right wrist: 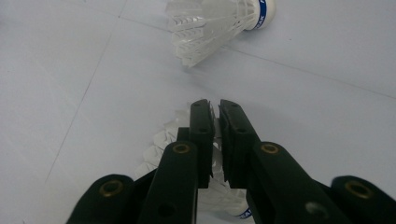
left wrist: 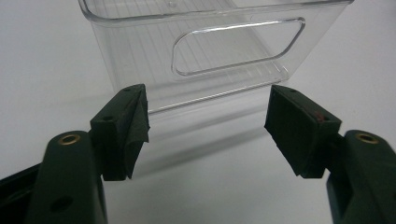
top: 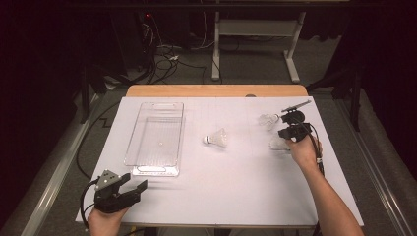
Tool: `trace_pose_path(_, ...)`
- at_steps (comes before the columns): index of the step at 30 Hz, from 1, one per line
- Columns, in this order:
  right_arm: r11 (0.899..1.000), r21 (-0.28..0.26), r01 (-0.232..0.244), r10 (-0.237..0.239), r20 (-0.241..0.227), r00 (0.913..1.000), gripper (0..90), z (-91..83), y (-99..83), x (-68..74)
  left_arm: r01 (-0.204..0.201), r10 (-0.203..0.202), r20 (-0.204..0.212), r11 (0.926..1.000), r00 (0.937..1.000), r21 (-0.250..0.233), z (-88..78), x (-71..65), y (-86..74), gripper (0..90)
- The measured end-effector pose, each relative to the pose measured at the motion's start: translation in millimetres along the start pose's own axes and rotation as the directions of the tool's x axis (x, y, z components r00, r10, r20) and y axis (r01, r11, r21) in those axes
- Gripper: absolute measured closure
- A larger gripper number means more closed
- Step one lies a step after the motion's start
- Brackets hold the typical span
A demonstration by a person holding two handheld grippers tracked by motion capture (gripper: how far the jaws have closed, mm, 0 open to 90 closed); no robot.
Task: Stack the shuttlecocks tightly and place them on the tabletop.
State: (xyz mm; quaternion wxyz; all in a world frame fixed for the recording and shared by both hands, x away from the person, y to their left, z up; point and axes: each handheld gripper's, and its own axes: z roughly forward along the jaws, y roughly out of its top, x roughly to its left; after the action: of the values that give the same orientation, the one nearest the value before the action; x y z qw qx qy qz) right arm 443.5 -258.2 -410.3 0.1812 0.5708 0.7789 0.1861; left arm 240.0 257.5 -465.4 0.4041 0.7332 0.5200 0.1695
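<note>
The right gripper [right wrist: 215, 109] is pinching its jaws nearly together on the feathers of a white shuttlecock [right wrist: 161, 144] low in the right gripper view, while another shuttlecock [right wrist: 217, 21] is lying at the top. The left gripper [left wrist: 205, 126] is gaping empty, facing the clear tray [left wrist: 140, 56].

A white-topped table [top: 221, 196] with a wooden far edge stands on grey carpet [top: 255, 64]; cables [top: 162, 59] trail into darkness.
</note>
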Motion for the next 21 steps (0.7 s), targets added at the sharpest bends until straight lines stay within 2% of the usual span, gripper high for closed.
trace_pose_path(12, 1.0, 0.004, 0.014, -0.014, 0.002, 0.9999, 89.0, -4.2, -2.6, -2.8, -0.002, 0.002, 0.0, 1.0, 1.0, 0.002, 0.3, 0.1, 0.1, 31.3)
trace_pose_path(21, 1.0, -0.013, 0.012, -0.012, -0.027, 0.9996, 89.5, -9.9, -7.2, -6.5, -0.002, 0.002, 0.001, 1.0, 1.0, 0.002, 0.4, -0.1, 0.2, 31.3)
